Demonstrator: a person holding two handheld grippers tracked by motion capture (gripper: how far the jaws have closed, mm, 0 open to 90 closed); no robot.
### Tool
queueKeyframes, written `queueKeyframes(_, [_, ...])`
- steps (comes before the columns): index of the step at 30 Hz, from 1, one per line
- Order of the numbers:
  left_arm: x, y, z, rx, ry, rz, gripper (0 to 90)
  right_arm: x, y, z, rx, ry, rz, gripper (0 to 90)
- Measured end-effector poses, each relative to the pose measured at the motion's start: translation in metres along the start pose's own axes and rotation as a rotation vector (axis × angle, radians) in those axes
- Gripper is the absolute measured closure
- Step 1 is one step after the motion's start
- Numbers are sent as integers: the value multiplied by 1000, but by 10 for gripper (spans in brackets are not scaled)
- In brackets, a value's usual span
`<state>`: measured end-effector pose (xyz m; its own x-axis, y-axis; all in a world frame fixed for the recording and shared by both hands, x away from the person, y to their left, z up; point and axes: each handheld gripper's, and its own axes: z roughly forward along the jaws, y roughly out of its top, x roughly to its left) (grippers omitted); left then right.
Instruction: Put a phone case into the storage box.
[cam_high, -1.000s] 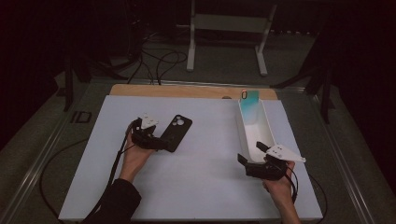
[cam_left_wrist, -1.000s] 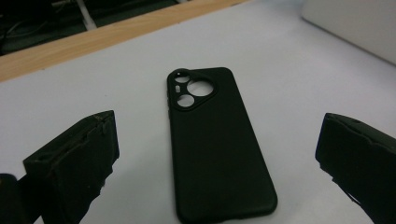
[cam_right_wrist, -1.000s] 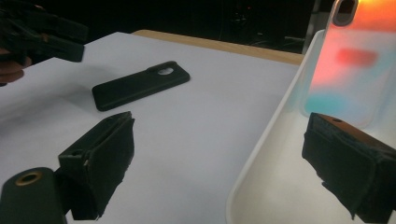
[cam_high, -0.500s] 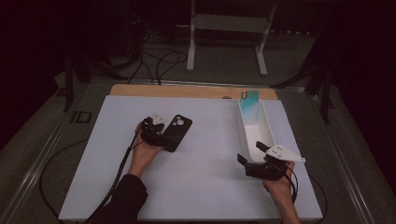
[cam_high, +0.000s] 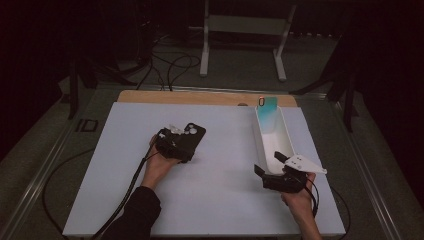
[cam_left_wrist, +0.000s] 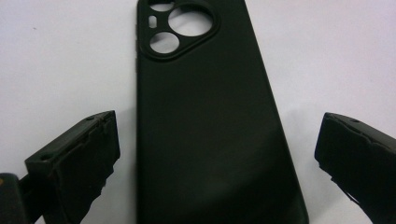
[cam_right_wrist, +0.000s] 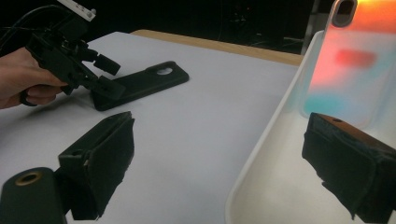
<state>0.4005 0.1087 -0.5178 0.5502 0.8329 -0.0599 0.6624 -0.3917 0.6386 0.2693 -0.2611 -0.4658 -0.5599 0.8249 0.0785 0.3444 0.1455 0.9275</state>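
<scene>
Left gripper (cam_left_wrist: 215, 154) is spread wide, jaws either side of the one black phone case (cam_left_wrist: 210, 121) without touching, case flat on the white counter (cam_high: 225, 200). Right gripper (cam_right_wrist: 219, 158) is released too, straddling the near wall of the single white tray (cam_high: 280, 145) at about 3 o'clock. The right gripper view shows the one iridescent case (cam_right_wrist: 345, 60) propped upright, glowing orange-ish I think; from above it looks teal.

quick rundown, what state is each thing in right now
black phone case: flat on the white table, camera cutout up, between the jaws, ungripped
left tool: open, straddling the case
right tool: open, at the tray's near end
white tray: on the table
teal phone case: propped at the tray's far end
</scene>
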Motion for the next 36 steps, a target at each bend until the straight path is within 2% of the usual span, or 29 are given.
queueKeyframes(12, [-7, 1, 12, 69, 36, 32, 12, 0, 0, 0, 1, -3, -1, 93])
queueKeyframes(17, [-6, 1, 11, 77, 38, 32, 30, 0, 0, 0, 0, -5, -2, 93])
queueKeyframes(21, [-4, 4, 8, 93, 38, 21, 108, 0, 0, 0, 0, -6, -1, 93])
queueKeyframes(29, [-5, 8, 8, 139, 47, 16, 129, 0, 0, 0, 2, -3, -3, 94])
queueKeyframes(36, [-5, 8, 5, 134, 40, 18, 160, 0, 0, 0, 2, -2, -2, 93])
